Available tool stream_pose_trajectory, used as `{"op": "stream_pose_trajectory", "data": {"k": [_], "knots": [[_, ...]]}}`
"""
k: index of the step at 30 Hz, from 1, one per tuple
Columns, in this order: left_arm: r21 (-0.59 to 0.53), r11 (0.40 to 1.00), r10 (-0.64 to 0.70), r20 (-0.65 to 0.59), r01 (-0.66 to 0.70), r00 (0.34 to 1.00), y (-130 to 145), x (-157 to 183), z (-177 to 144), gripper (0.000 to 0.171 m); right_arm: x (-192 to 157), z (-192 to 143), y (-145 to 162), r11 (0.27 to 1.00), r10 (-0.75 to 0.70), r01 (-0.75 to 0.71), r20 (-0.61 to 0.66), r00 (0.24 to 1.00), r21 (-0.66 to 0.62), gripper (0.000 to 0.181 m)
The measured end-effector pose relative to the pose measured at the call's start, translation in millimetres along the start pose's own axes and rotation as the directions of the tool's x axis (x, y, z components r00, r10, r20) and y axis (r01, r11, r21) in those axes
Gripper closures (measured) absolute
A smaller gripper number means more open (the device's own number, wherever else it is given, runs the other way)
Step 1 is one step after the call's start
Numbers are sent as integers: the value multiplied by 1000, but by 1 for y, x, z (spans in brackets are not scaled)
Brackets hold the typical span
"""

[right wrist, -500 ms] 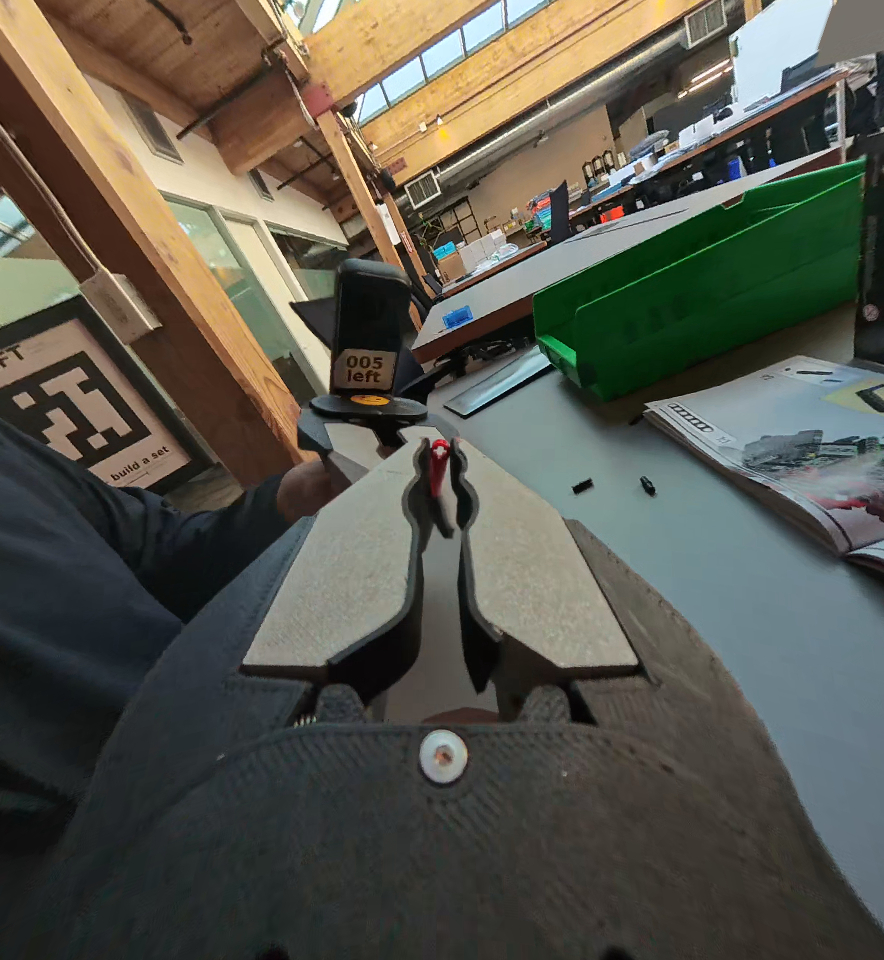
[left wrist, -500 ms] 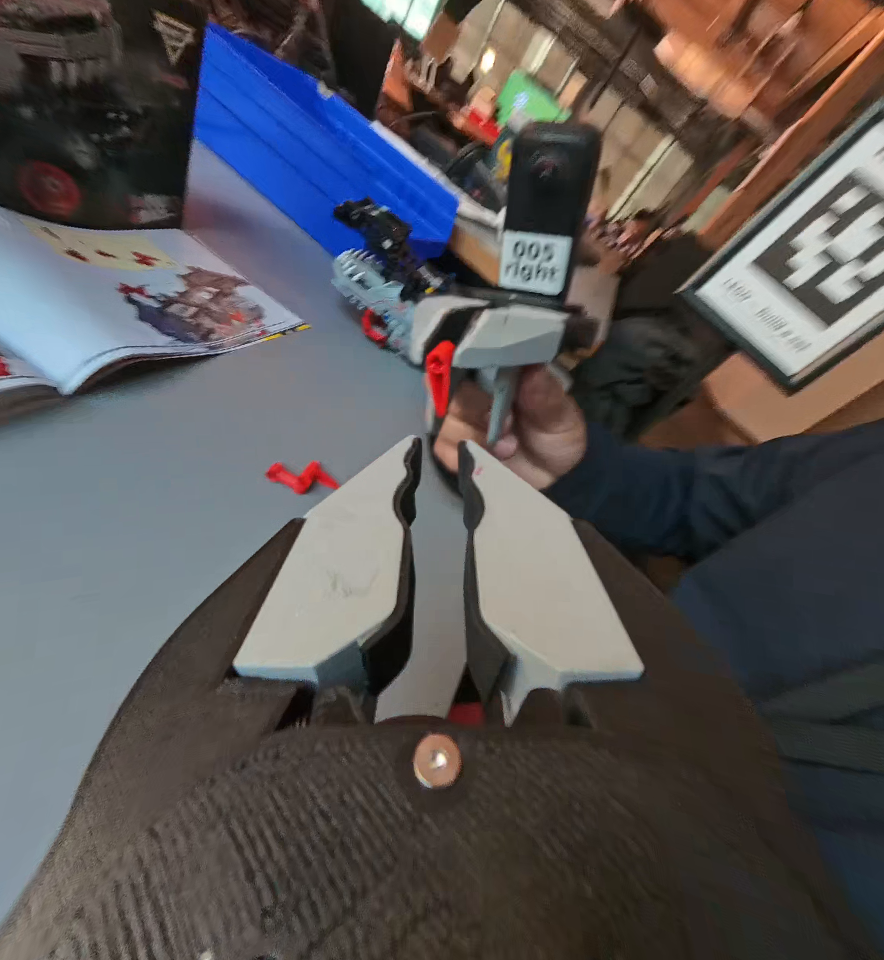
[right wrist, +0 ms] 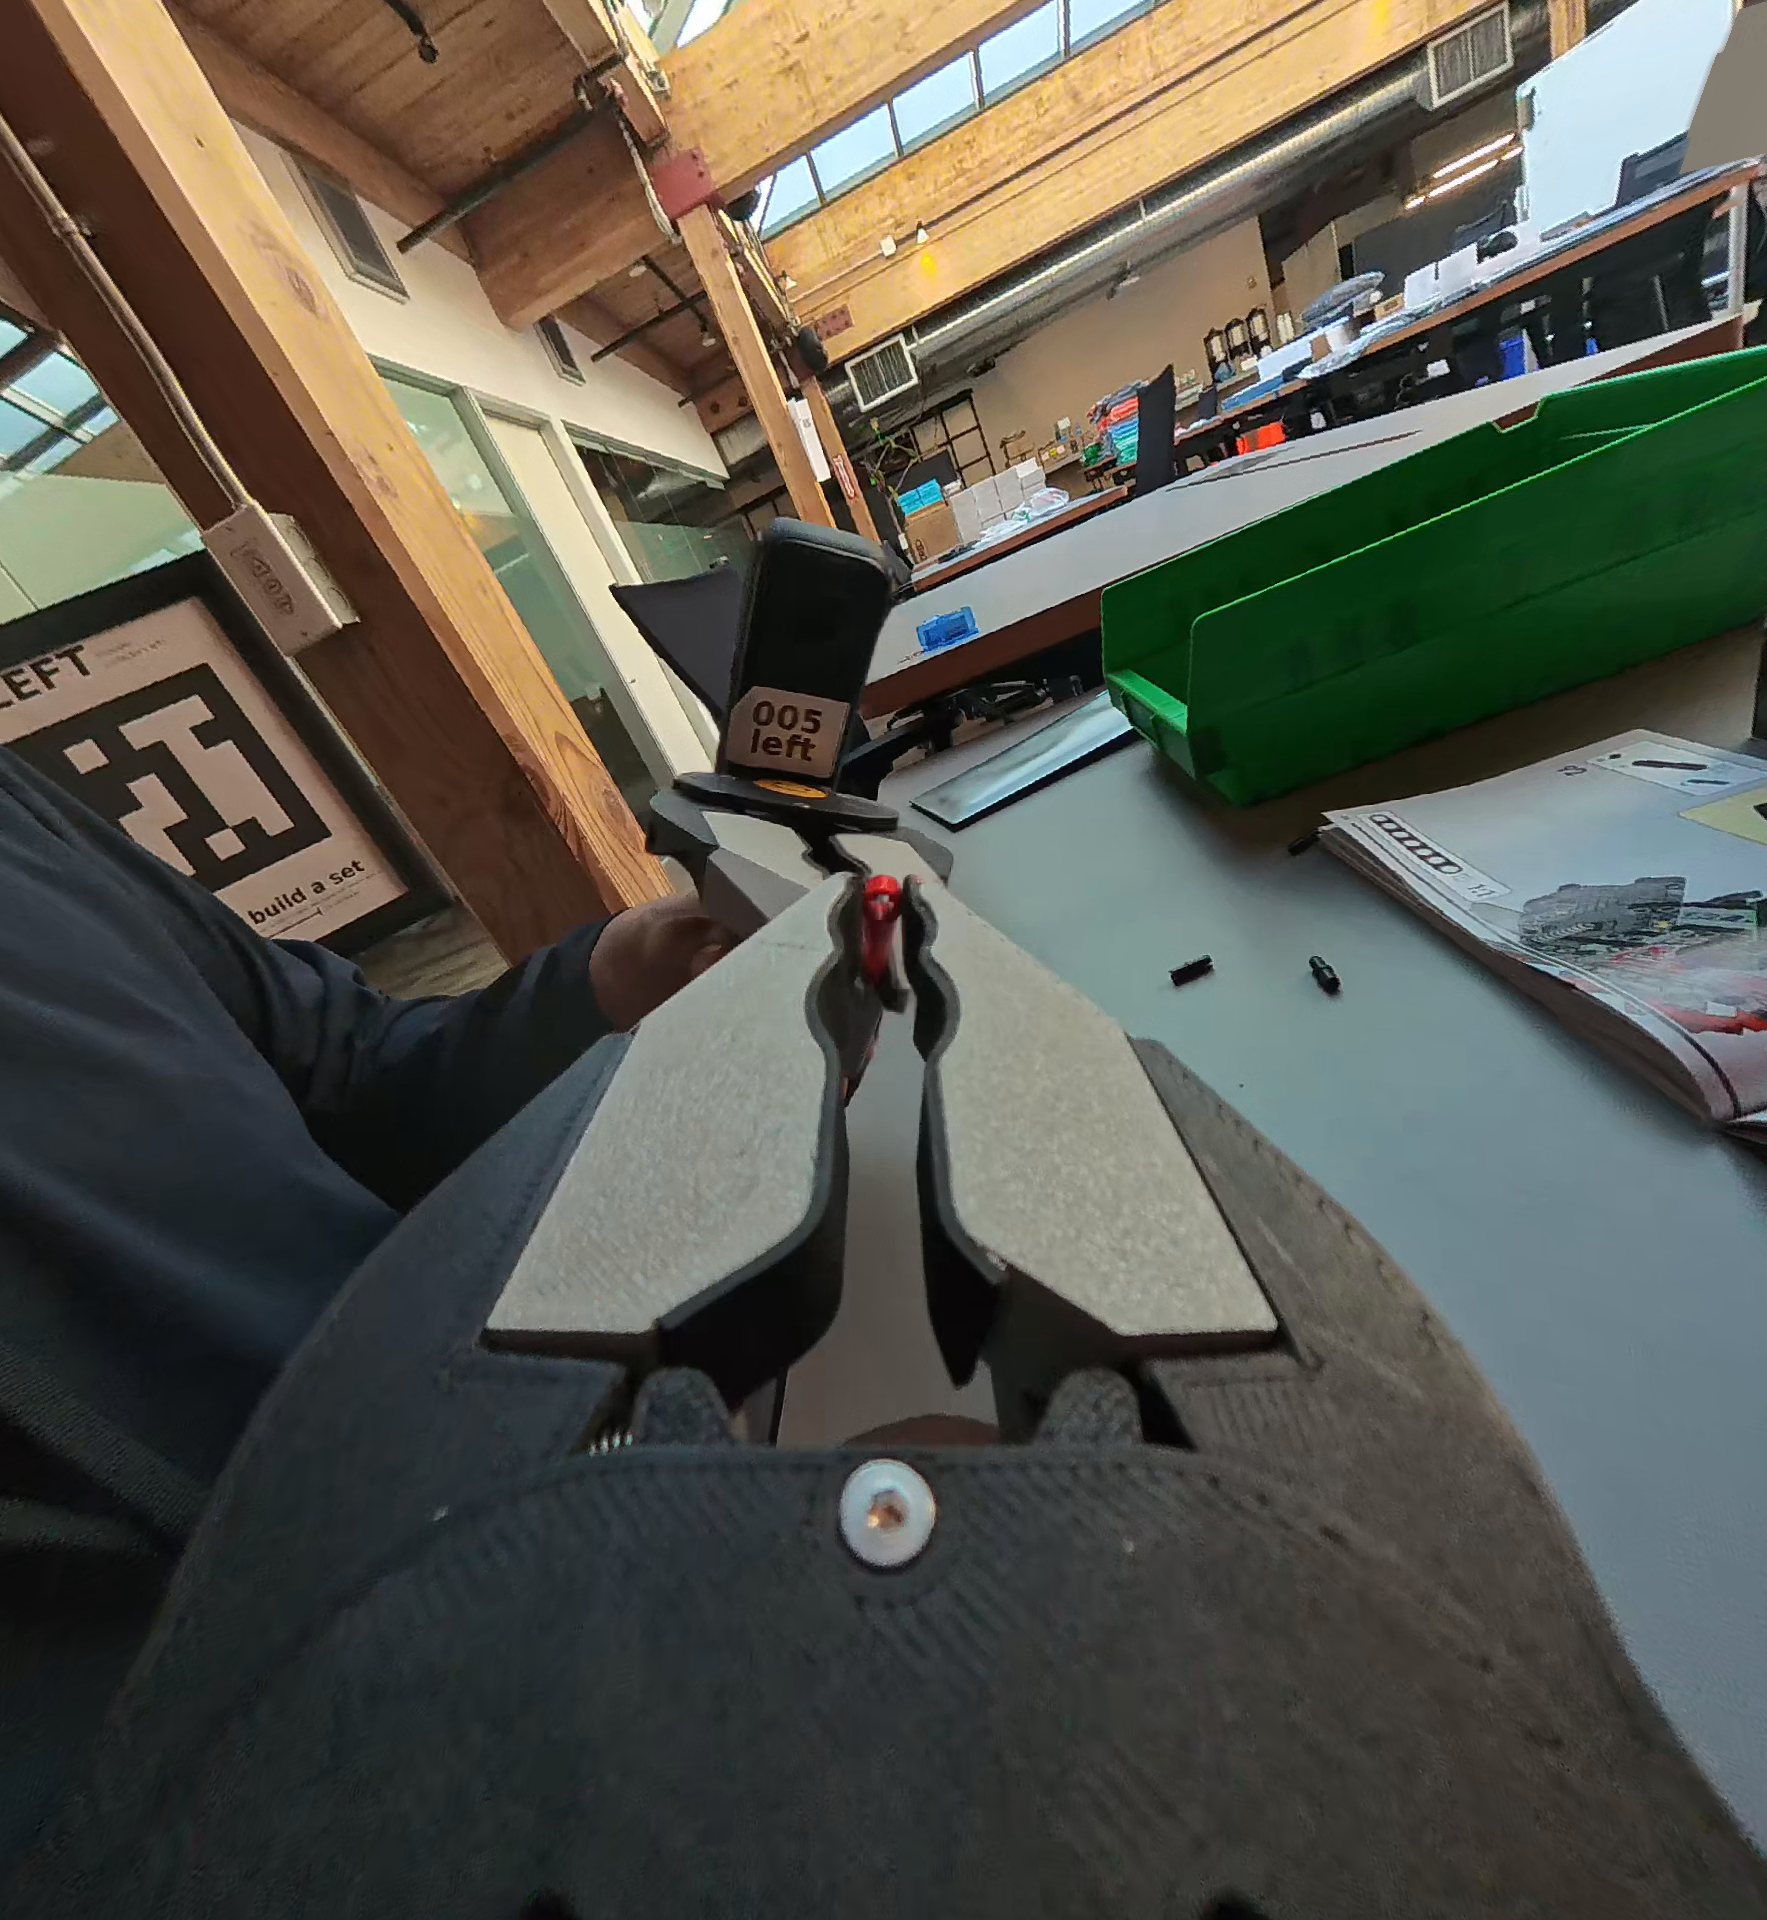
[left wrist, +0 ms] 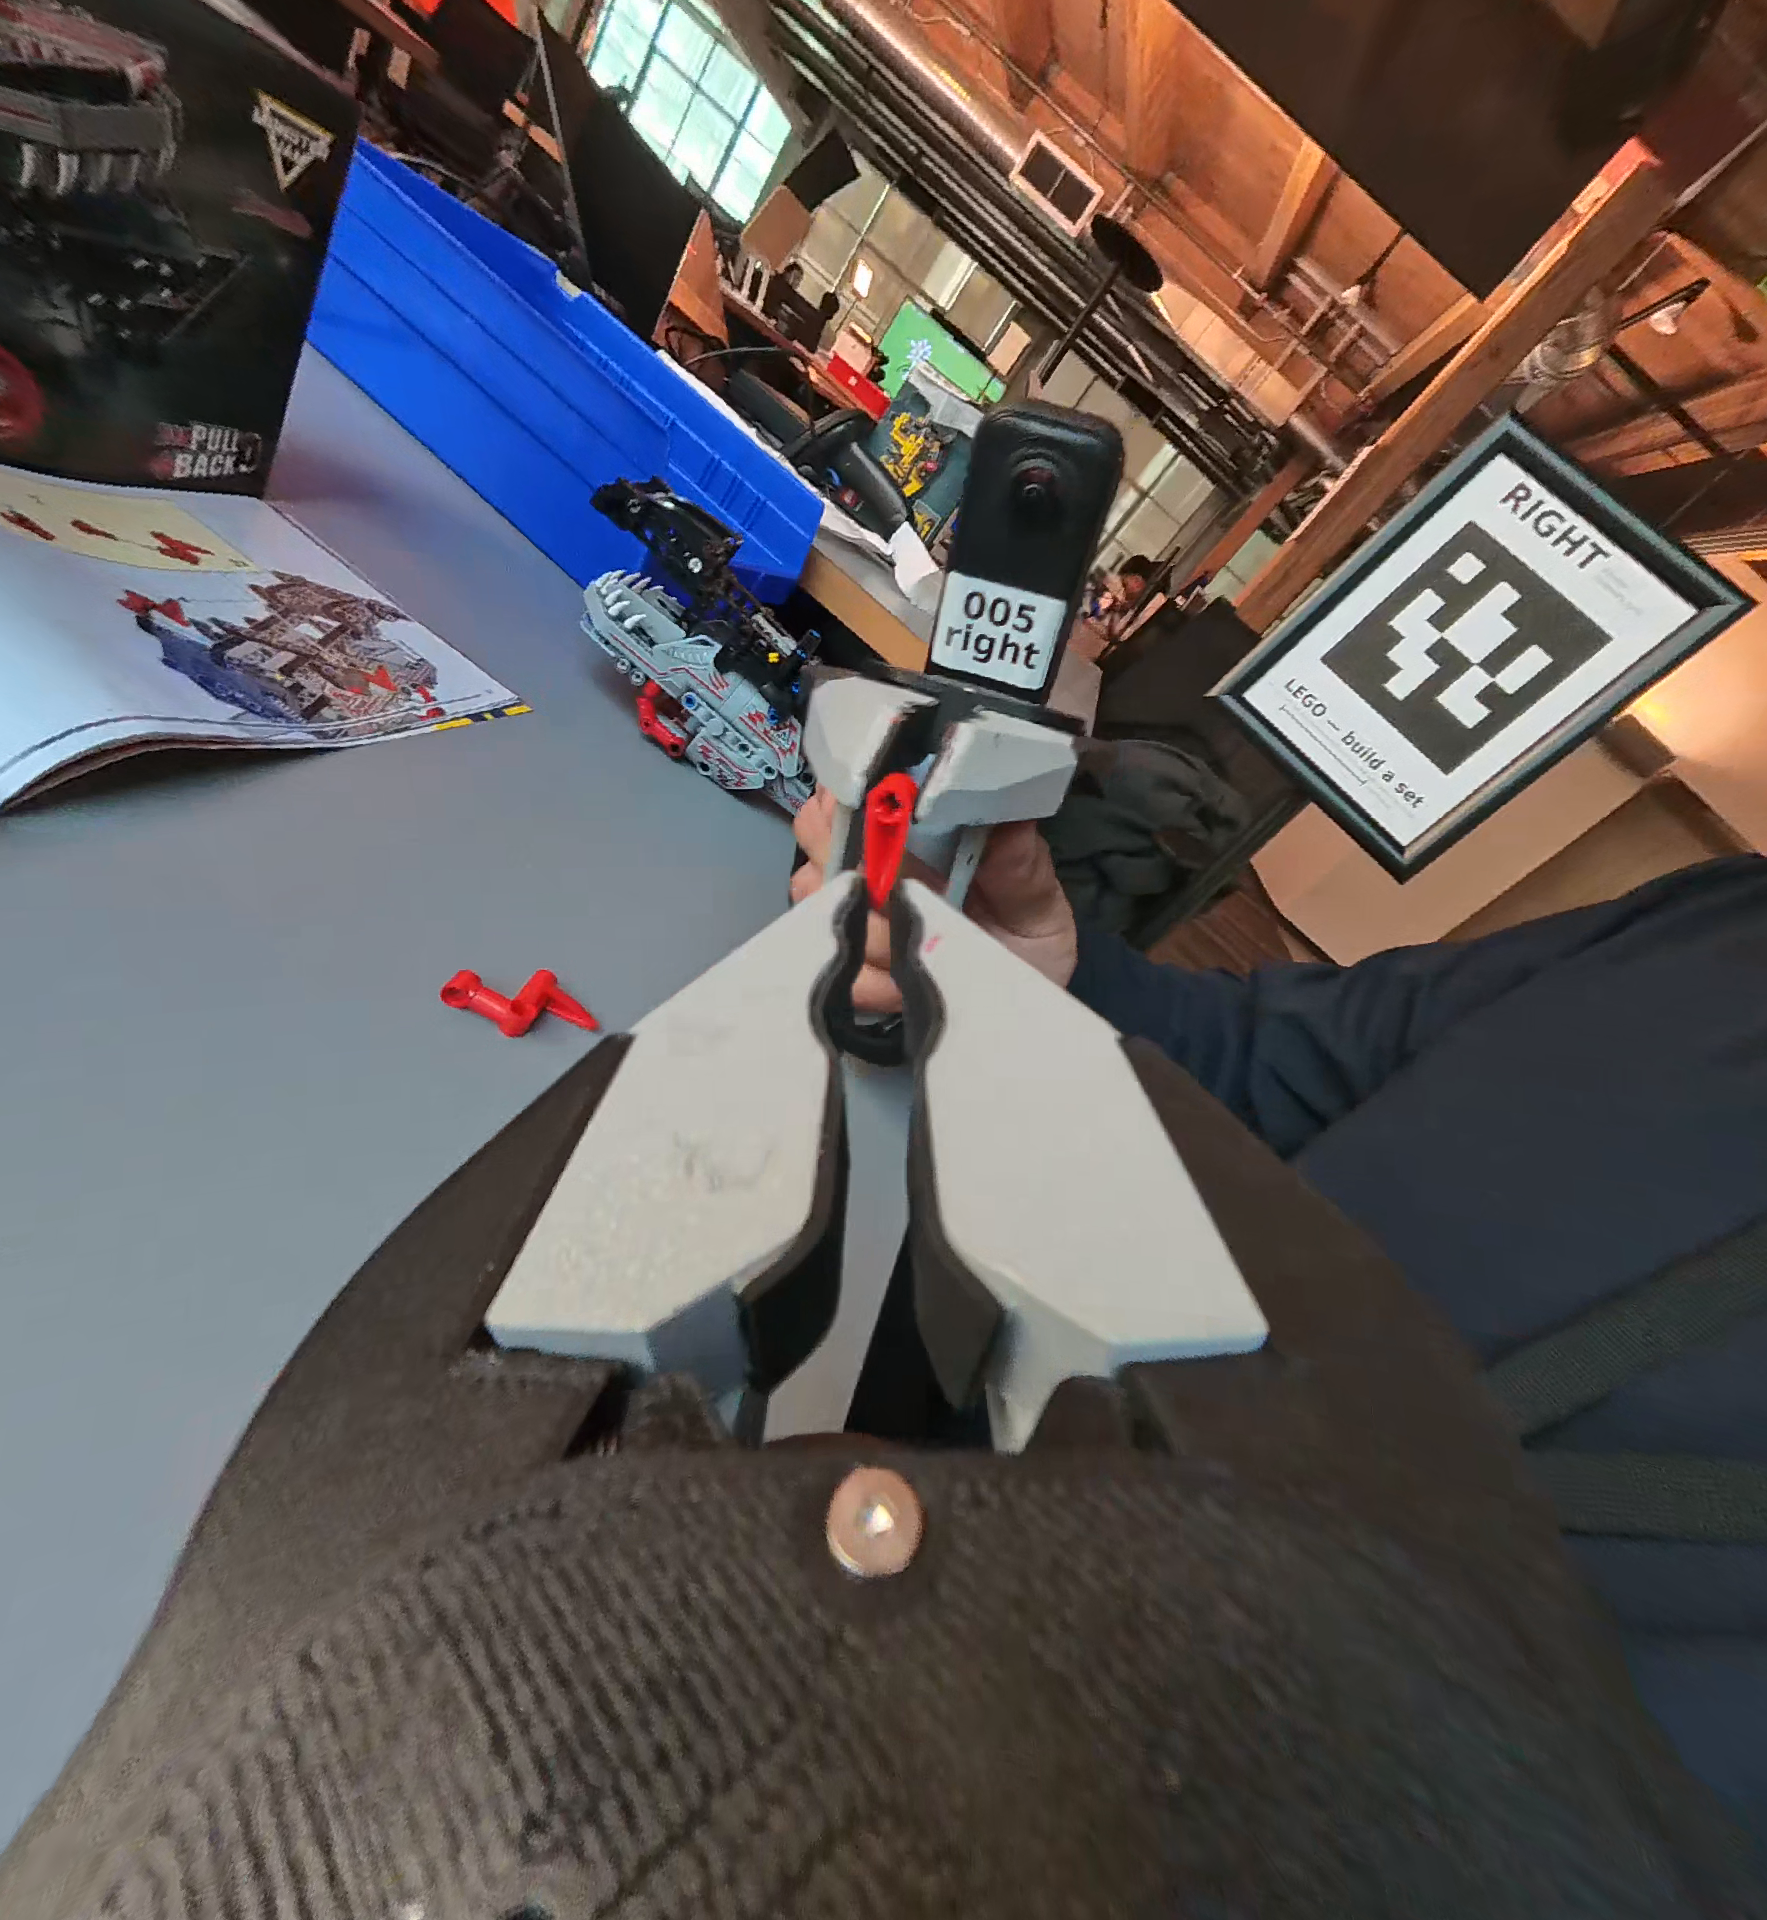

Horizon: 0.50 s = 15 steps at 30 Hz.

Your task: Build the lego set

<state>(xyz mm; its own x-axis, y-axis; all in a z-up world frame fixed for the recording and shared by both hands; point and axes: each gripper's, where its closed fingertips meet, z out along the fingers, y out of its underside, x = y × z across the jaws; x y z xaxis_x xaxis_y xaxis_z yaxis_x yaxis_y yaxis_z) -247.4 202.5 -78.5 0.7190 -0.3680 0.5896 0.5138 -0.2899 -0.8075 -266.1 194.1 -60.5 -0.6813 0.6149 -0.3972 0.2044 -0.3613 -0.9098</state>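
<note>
Red spike piece [left wrist: 884, 837], pinched by both hand-held grippers

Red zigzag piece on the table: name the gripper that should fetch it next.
Left, likely: the red zigzag piece lies beside the left gripper; the right gripper is shut on the red spike piece.

Red spike pieces: two [left wrist: 885, 837] [left wrist: 515, 1004]; black pins: two [right wrist: 1191, 971] [right wrist: 1324, 974]; bins: two [left wrist: 546, 364] [right wrist: 1461, 582].
</note>
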Motion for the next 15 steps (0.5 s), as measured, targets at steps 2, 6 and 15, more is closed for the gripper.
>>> {"op": "stream_pose_trajectory", "data": {"k": [2, 6, 15], "knots": [[4, 1000, 24, 13, -24, 1000, 0, 0, 0, 171, 0, 0, 0, 1000, 5, -5, 4, 1000, 5, 179], [7, 1000, 29, 7, -29, 1000, 0, 0, -1, 171, 1, 1, 0, 999, 45, -45, 18, 999, 14, 179], [-9, 999, 43, 26, -43, 999, 1, -7, -4, 171, 6, 6, 4, 994, 109, -109, 32, 994, 9, 179]]}}
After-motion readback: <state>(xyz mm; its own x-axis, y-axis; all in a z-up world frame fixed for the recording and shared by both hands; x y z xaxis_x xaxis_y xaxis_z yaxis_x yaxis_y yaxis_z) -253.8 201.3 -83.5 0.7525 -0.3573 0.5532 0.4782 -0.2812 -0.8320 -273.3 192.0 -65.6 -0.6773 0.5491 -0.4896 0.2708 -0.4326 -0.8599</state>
